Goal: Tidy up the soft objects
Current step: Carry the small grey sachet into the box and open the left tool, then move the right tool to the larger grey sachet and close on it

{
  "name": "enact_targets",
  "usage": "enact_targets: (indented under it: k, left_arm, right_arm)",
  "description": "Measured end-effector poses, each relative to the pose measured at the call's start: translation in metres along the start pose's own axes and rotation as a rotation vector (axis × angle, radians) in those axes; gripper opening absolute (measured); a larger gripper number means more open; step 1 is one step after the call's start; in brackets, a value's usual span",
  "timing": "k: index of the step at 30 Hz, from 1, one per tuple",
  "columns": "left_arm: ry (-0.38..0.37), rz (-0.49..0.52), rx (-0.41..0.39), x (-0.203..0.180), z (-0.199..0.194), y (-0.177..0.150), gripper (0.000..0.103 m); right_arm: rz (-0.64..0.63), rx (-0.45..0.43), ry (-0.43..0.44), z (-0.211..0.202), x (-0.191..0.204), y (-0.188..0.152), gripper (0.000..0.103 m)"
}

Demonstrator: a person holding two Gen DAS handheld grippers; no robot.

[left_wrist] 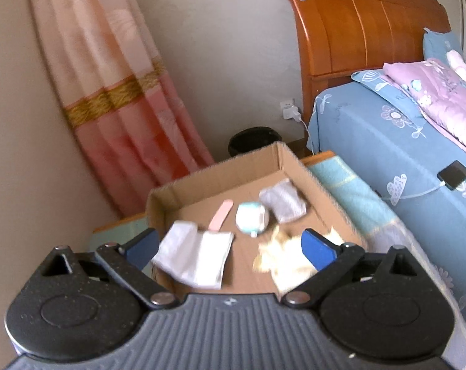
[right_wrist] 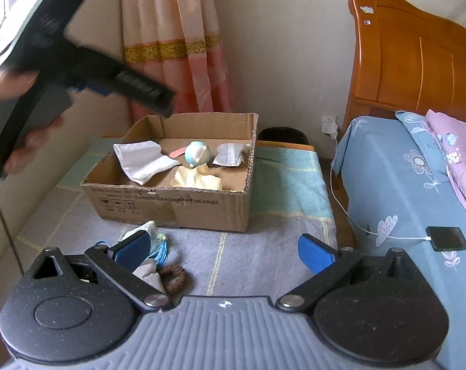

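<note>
Yellow cloth lies in cardboard box, front side, 6 o'clock of teal ball toy; white cloth at its 9. L gripper above box, jaws spread, nothing between. R gripper jaws spread, empty, over blanket; brown hair tie at its 8 o'clock.

Pink curtain, wooden headboard — charging phone on blue bed
</note>
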State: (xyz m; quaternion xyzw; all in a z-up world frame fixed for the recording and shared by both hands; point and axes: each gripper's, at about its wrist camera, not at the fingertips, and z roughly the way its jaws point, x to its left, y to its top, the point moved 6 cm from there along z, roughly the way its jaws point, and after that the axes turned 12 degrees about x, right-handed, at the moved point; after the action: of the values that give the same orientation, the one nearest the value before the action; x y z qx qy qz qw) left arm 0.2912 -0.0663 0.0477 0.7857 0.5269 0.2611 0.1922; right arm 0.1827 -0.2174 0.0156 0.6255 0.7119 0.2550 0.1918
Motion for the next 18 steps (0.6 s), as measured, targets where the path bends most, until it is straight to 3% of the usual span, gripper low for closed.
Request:
enact_targets:
  k: [8, 15, 18]
  left_arm:
    - [-0.016, -0.091, 0.002, 0.013, -0.024, -0.077, 0.099]
    - [0.008, -0.187, -0.026, 0.018, -0.032, -0.13, 0.099]
    - [0.036, -0.223, -0.006, 0.02, -0.025, -0.147, 0.1]
  right_arm:
    - [0.011, -0.007, 0.036, -0.01, 0.004, -0.024, 0.103]
    - [-0.064, 0.022, 0.078, 0.011, 0.021, -0.049, 0.103]
    - [-0.109, 0.074, 0.095, 0.028, 0.033, -0.064, 0.103]
